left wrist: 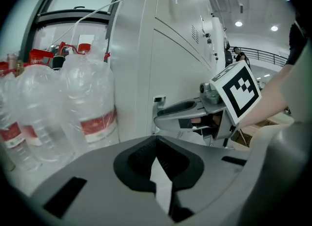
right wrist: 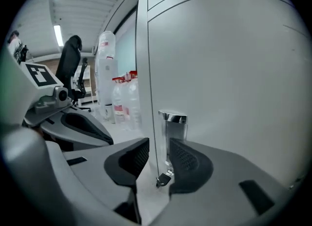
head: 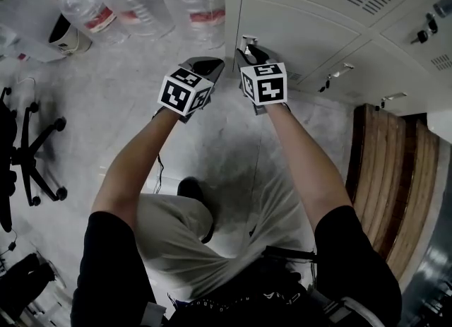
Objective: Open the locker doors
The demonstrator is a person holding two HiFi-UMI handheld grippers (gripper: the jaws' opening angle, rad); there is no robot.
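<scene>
A: Where's the door?
B: Bottom-row locker door (right wrist: 234,73), at the end of the bank, near the water bottles (left wrist: 87,103). It looks shut.
A: Grippers?
B: Right gripper (right wrist: 156,159) has its jaws apart, straddling the chrome handle (right wrist: 174,125) at the door's edge, no pinch visible. Left gripper (left wrist: 159,147) has its jaws together with nothing in them, just beside the right.
A: Handling?
B: Sheet metal, so probably stiff and light, swinging on hinges. The handle is polished and small, likely slippery. Clamp it squarely and pull outward. A key (right wrist: 163,178) dangles below the handle, best avoided.
</scene>
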